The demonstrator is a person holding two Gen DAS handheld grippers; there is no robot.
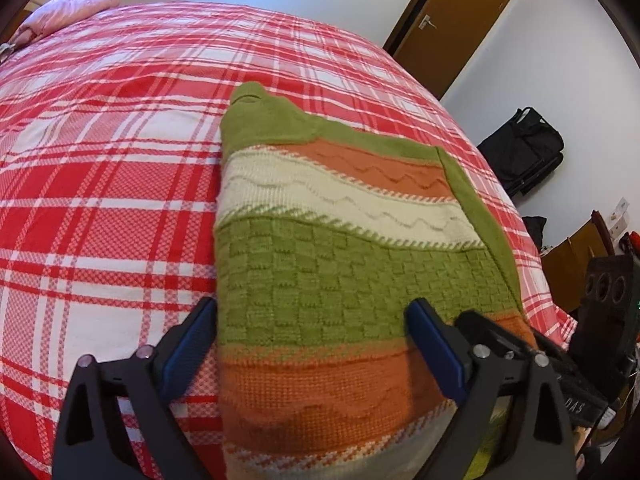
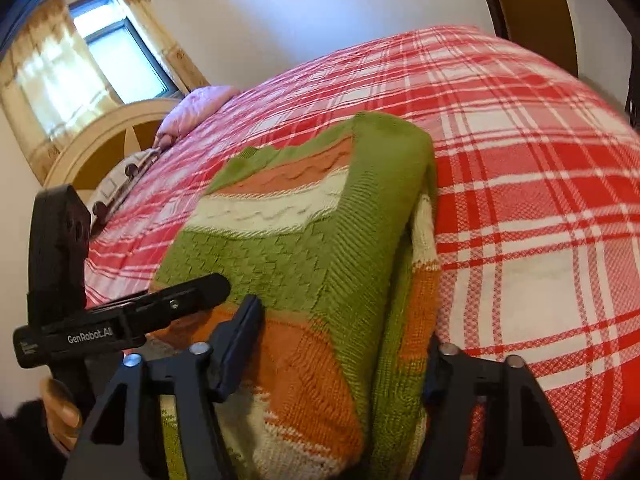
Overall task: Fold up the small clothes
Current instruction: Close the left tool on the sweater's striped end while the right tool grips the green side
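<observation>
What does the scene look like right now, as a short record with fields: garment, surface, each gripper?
garment: knitted sweater, green, orange and cream bands, partly folded, a green-edged flap laid over its right side
surface: bed with red and white plaid bedspread
left gripper: open wide, straddling the sweater's near left part
right gripper: jaws around the sweater's near right edge; grip unclear
far end: pink pillow by the headboard

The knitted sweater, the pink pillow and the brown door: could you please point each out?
knitted sweater [image 1: 320, 276], left wrist view, green basket-weave band.
pink pillow [image 1: 76, 6], left wrist view, its middle.
brown door [image 1: 452, 28], left wrist view, panel beside the handle.
</observation>
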